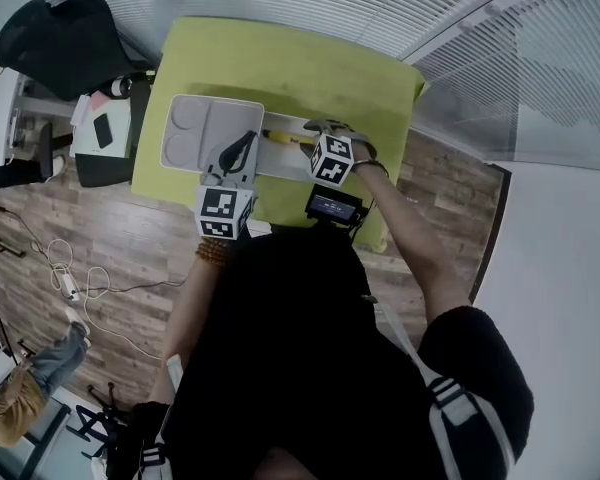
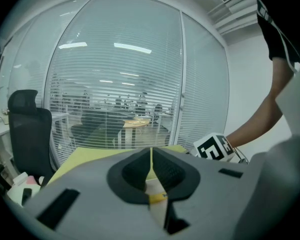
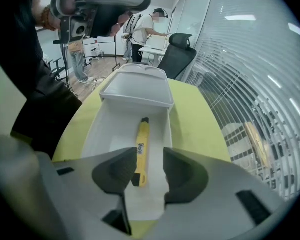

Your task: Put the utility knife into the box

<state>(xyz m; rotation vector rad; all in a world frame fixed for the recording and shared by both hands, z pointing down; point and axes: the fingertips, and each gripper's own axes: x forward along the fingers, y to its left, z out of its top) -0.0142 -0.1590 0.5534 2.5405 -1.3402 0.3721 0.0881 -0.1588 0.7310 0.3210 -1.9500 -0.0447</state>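
Observation:
A yellow utility knife (image 3: 141, 149) lies lengthwise on the floor of the open white box (image 3: 102, 129), its black tip pointing at the hinged lid (image 3: 135, 86). My right gripper (image 3: 149, 166) hovers just above the knife's near end, open, and its pads touch nothing. In the head view the knife (image 1: 280, 138) shows inside the box (image 1: 270, 160) on the green table (image 1: 280, 68), with the right gripper (image 1: 325, 128) over it. My left gripper (image 1: 238, 150) hangs above the box near the lid (image 1: 205, 133). In its own view the left gripper (image 2: 151, 161) is shut and holds nothing.
A black office chair (image 1: 65, 43) and a side table with a phone (image 1: 102, 130) stand left of the green table. Cables (image 1: 65, 268) trail over the wooden floor. A person (image 1: 20, 398) is at the lower left. Glass walls with blinds (image 2: 120, 84) close off the far side.

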